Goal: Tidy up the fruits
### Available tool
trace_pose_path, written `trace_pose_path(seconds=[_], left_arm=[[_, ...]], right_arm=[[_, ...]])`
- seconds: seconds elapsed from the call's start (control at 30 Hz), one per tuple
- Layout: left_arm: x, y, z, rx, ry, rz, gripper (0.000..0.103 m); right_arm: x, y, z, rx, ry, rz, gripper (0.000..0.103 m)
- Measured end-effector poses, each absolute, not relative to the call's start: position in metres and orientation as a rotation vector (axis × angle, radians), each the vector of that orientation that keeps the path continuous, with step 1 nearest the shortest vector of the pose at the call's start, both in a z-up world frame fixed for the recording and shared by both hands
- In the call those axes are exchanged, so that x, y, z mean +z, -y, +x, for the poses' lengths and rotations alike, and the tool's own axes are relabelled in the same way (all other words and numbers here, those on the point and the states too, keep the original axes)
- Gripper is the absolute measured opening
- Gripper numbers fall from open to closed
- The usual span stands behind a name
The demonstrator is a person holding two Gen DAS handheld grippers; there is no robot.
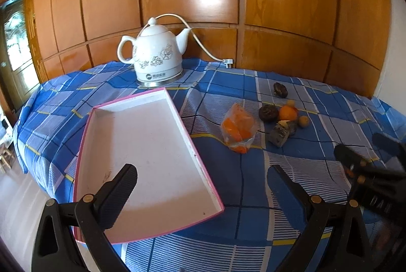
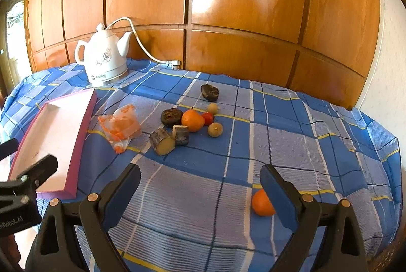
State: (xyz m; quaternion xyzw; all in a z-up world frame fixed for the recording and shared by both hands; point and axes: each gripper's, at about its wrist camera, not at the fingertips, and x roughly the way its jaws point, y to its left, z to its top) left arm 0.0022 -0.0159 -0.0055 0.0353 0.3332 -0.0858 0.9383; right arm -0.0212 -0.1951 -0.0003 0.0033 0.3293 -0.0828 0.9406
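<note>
A pink-edged white tray (image 1: 101, 135) lies empty on the blue checked cloth; it also shows in the right wrist view (image 2: 83, 120). A bag of orange pieces (image 1: 238, 128) (image 2: 120, 127) lies to its right. Beyond it sits a cluster: an orange (image 1: 288, 112) (image 2: 192, 120), dark round fruits (image 2: 171, 116), cut cane pieces (image 2: 162, 141), small yellow fruits (image 2: 215, 130) and a red one (image 2: 208, 118). A lone orange (image 2: 261, 203) lies by my right gripper's right finger. My left gripper (image 1: 203, 185) is open over the tray's near right edge. My right gripper (image 2: 200, 185) is open and empty.
A white ceramic kettle (image 1: 157, 56) (image 2: 105, 59) with cord and plug (image 1: 228, 61) stands at the back against wooden panels. Another dark fruit (image 2: 210, 92) lies apart behind the cluster. The table edge drops off left and near. My right gripper shows in the left view (image 1: 368, 158).
</note>
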Motion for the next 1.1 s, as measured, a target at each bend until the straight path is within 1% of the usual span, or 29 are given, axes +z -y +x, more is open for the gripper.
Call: trace_pose_path(seconds=[0.2,0.3,0.37,0.4,0.5,0.53,0.57,0.63,0.83,1.03,1.1], left_arm=[[-0.002,0.029,0.01,-0.237,-0.693,0.121,0.101],[0.0,0.039,0.017,-0.273,-0.708,0.153,0.094],[0.002,0.044,0.025,-0.302,-0.719,0.163,0.084],[0.002,0.045,0.031,-0.318,-0.735,0.154,0.082],[0.003,0.046,0.052,-0.353,-0.8,0.098,0.075],[0.003,0.046,0.06,-0.373,-0.826,0.077,0.07],[0.003,0.047,0.064,-0.383,-0.835,0.067,0.068],[0.004,0.05,0.074,-0.392,-0.843,0.063,0.068],[-0.007,0.072,0.107,-0.408,-0.889,0.172,0.069],[-0.037,0.096,0.142,-0.405,-0.971,0.246,0.07],[-0.048,0.098,0.154,-0.389,-0.995,0.251,0.065]], right_arm=[[0.025,0.235,-0.002,-0.112,-0.706,0.066,0.097],[0.041,0.259,0.009,-0.092,-0.728,0.071,0.097],[0.05,0.28,0.017,-0.088,-0.743,0.063,0.097],[0.053,0.29,0.021,-0.094,-0.751,0.057,0.097],[0.051,0.316,0.032,-0.118,-0.778,0.028,0.097],[0.048,0.324,0.035,-0.127,-0.787,0.024,0.097],[0.044,0.331,0.037,-0.13,-0.796,0.028,0.097],[0.036,0.342,0.038,-0.124,-0.806,0.052,0.097],[0.016,0.358,0.043,-0.067,-0.851,0.167,0.091],[0.014,0.365,0.045,-0.019,-0.869,0.23,0.091],[0.013,0.367,0.045,-0.012,-0.881,0.25,0.091]])
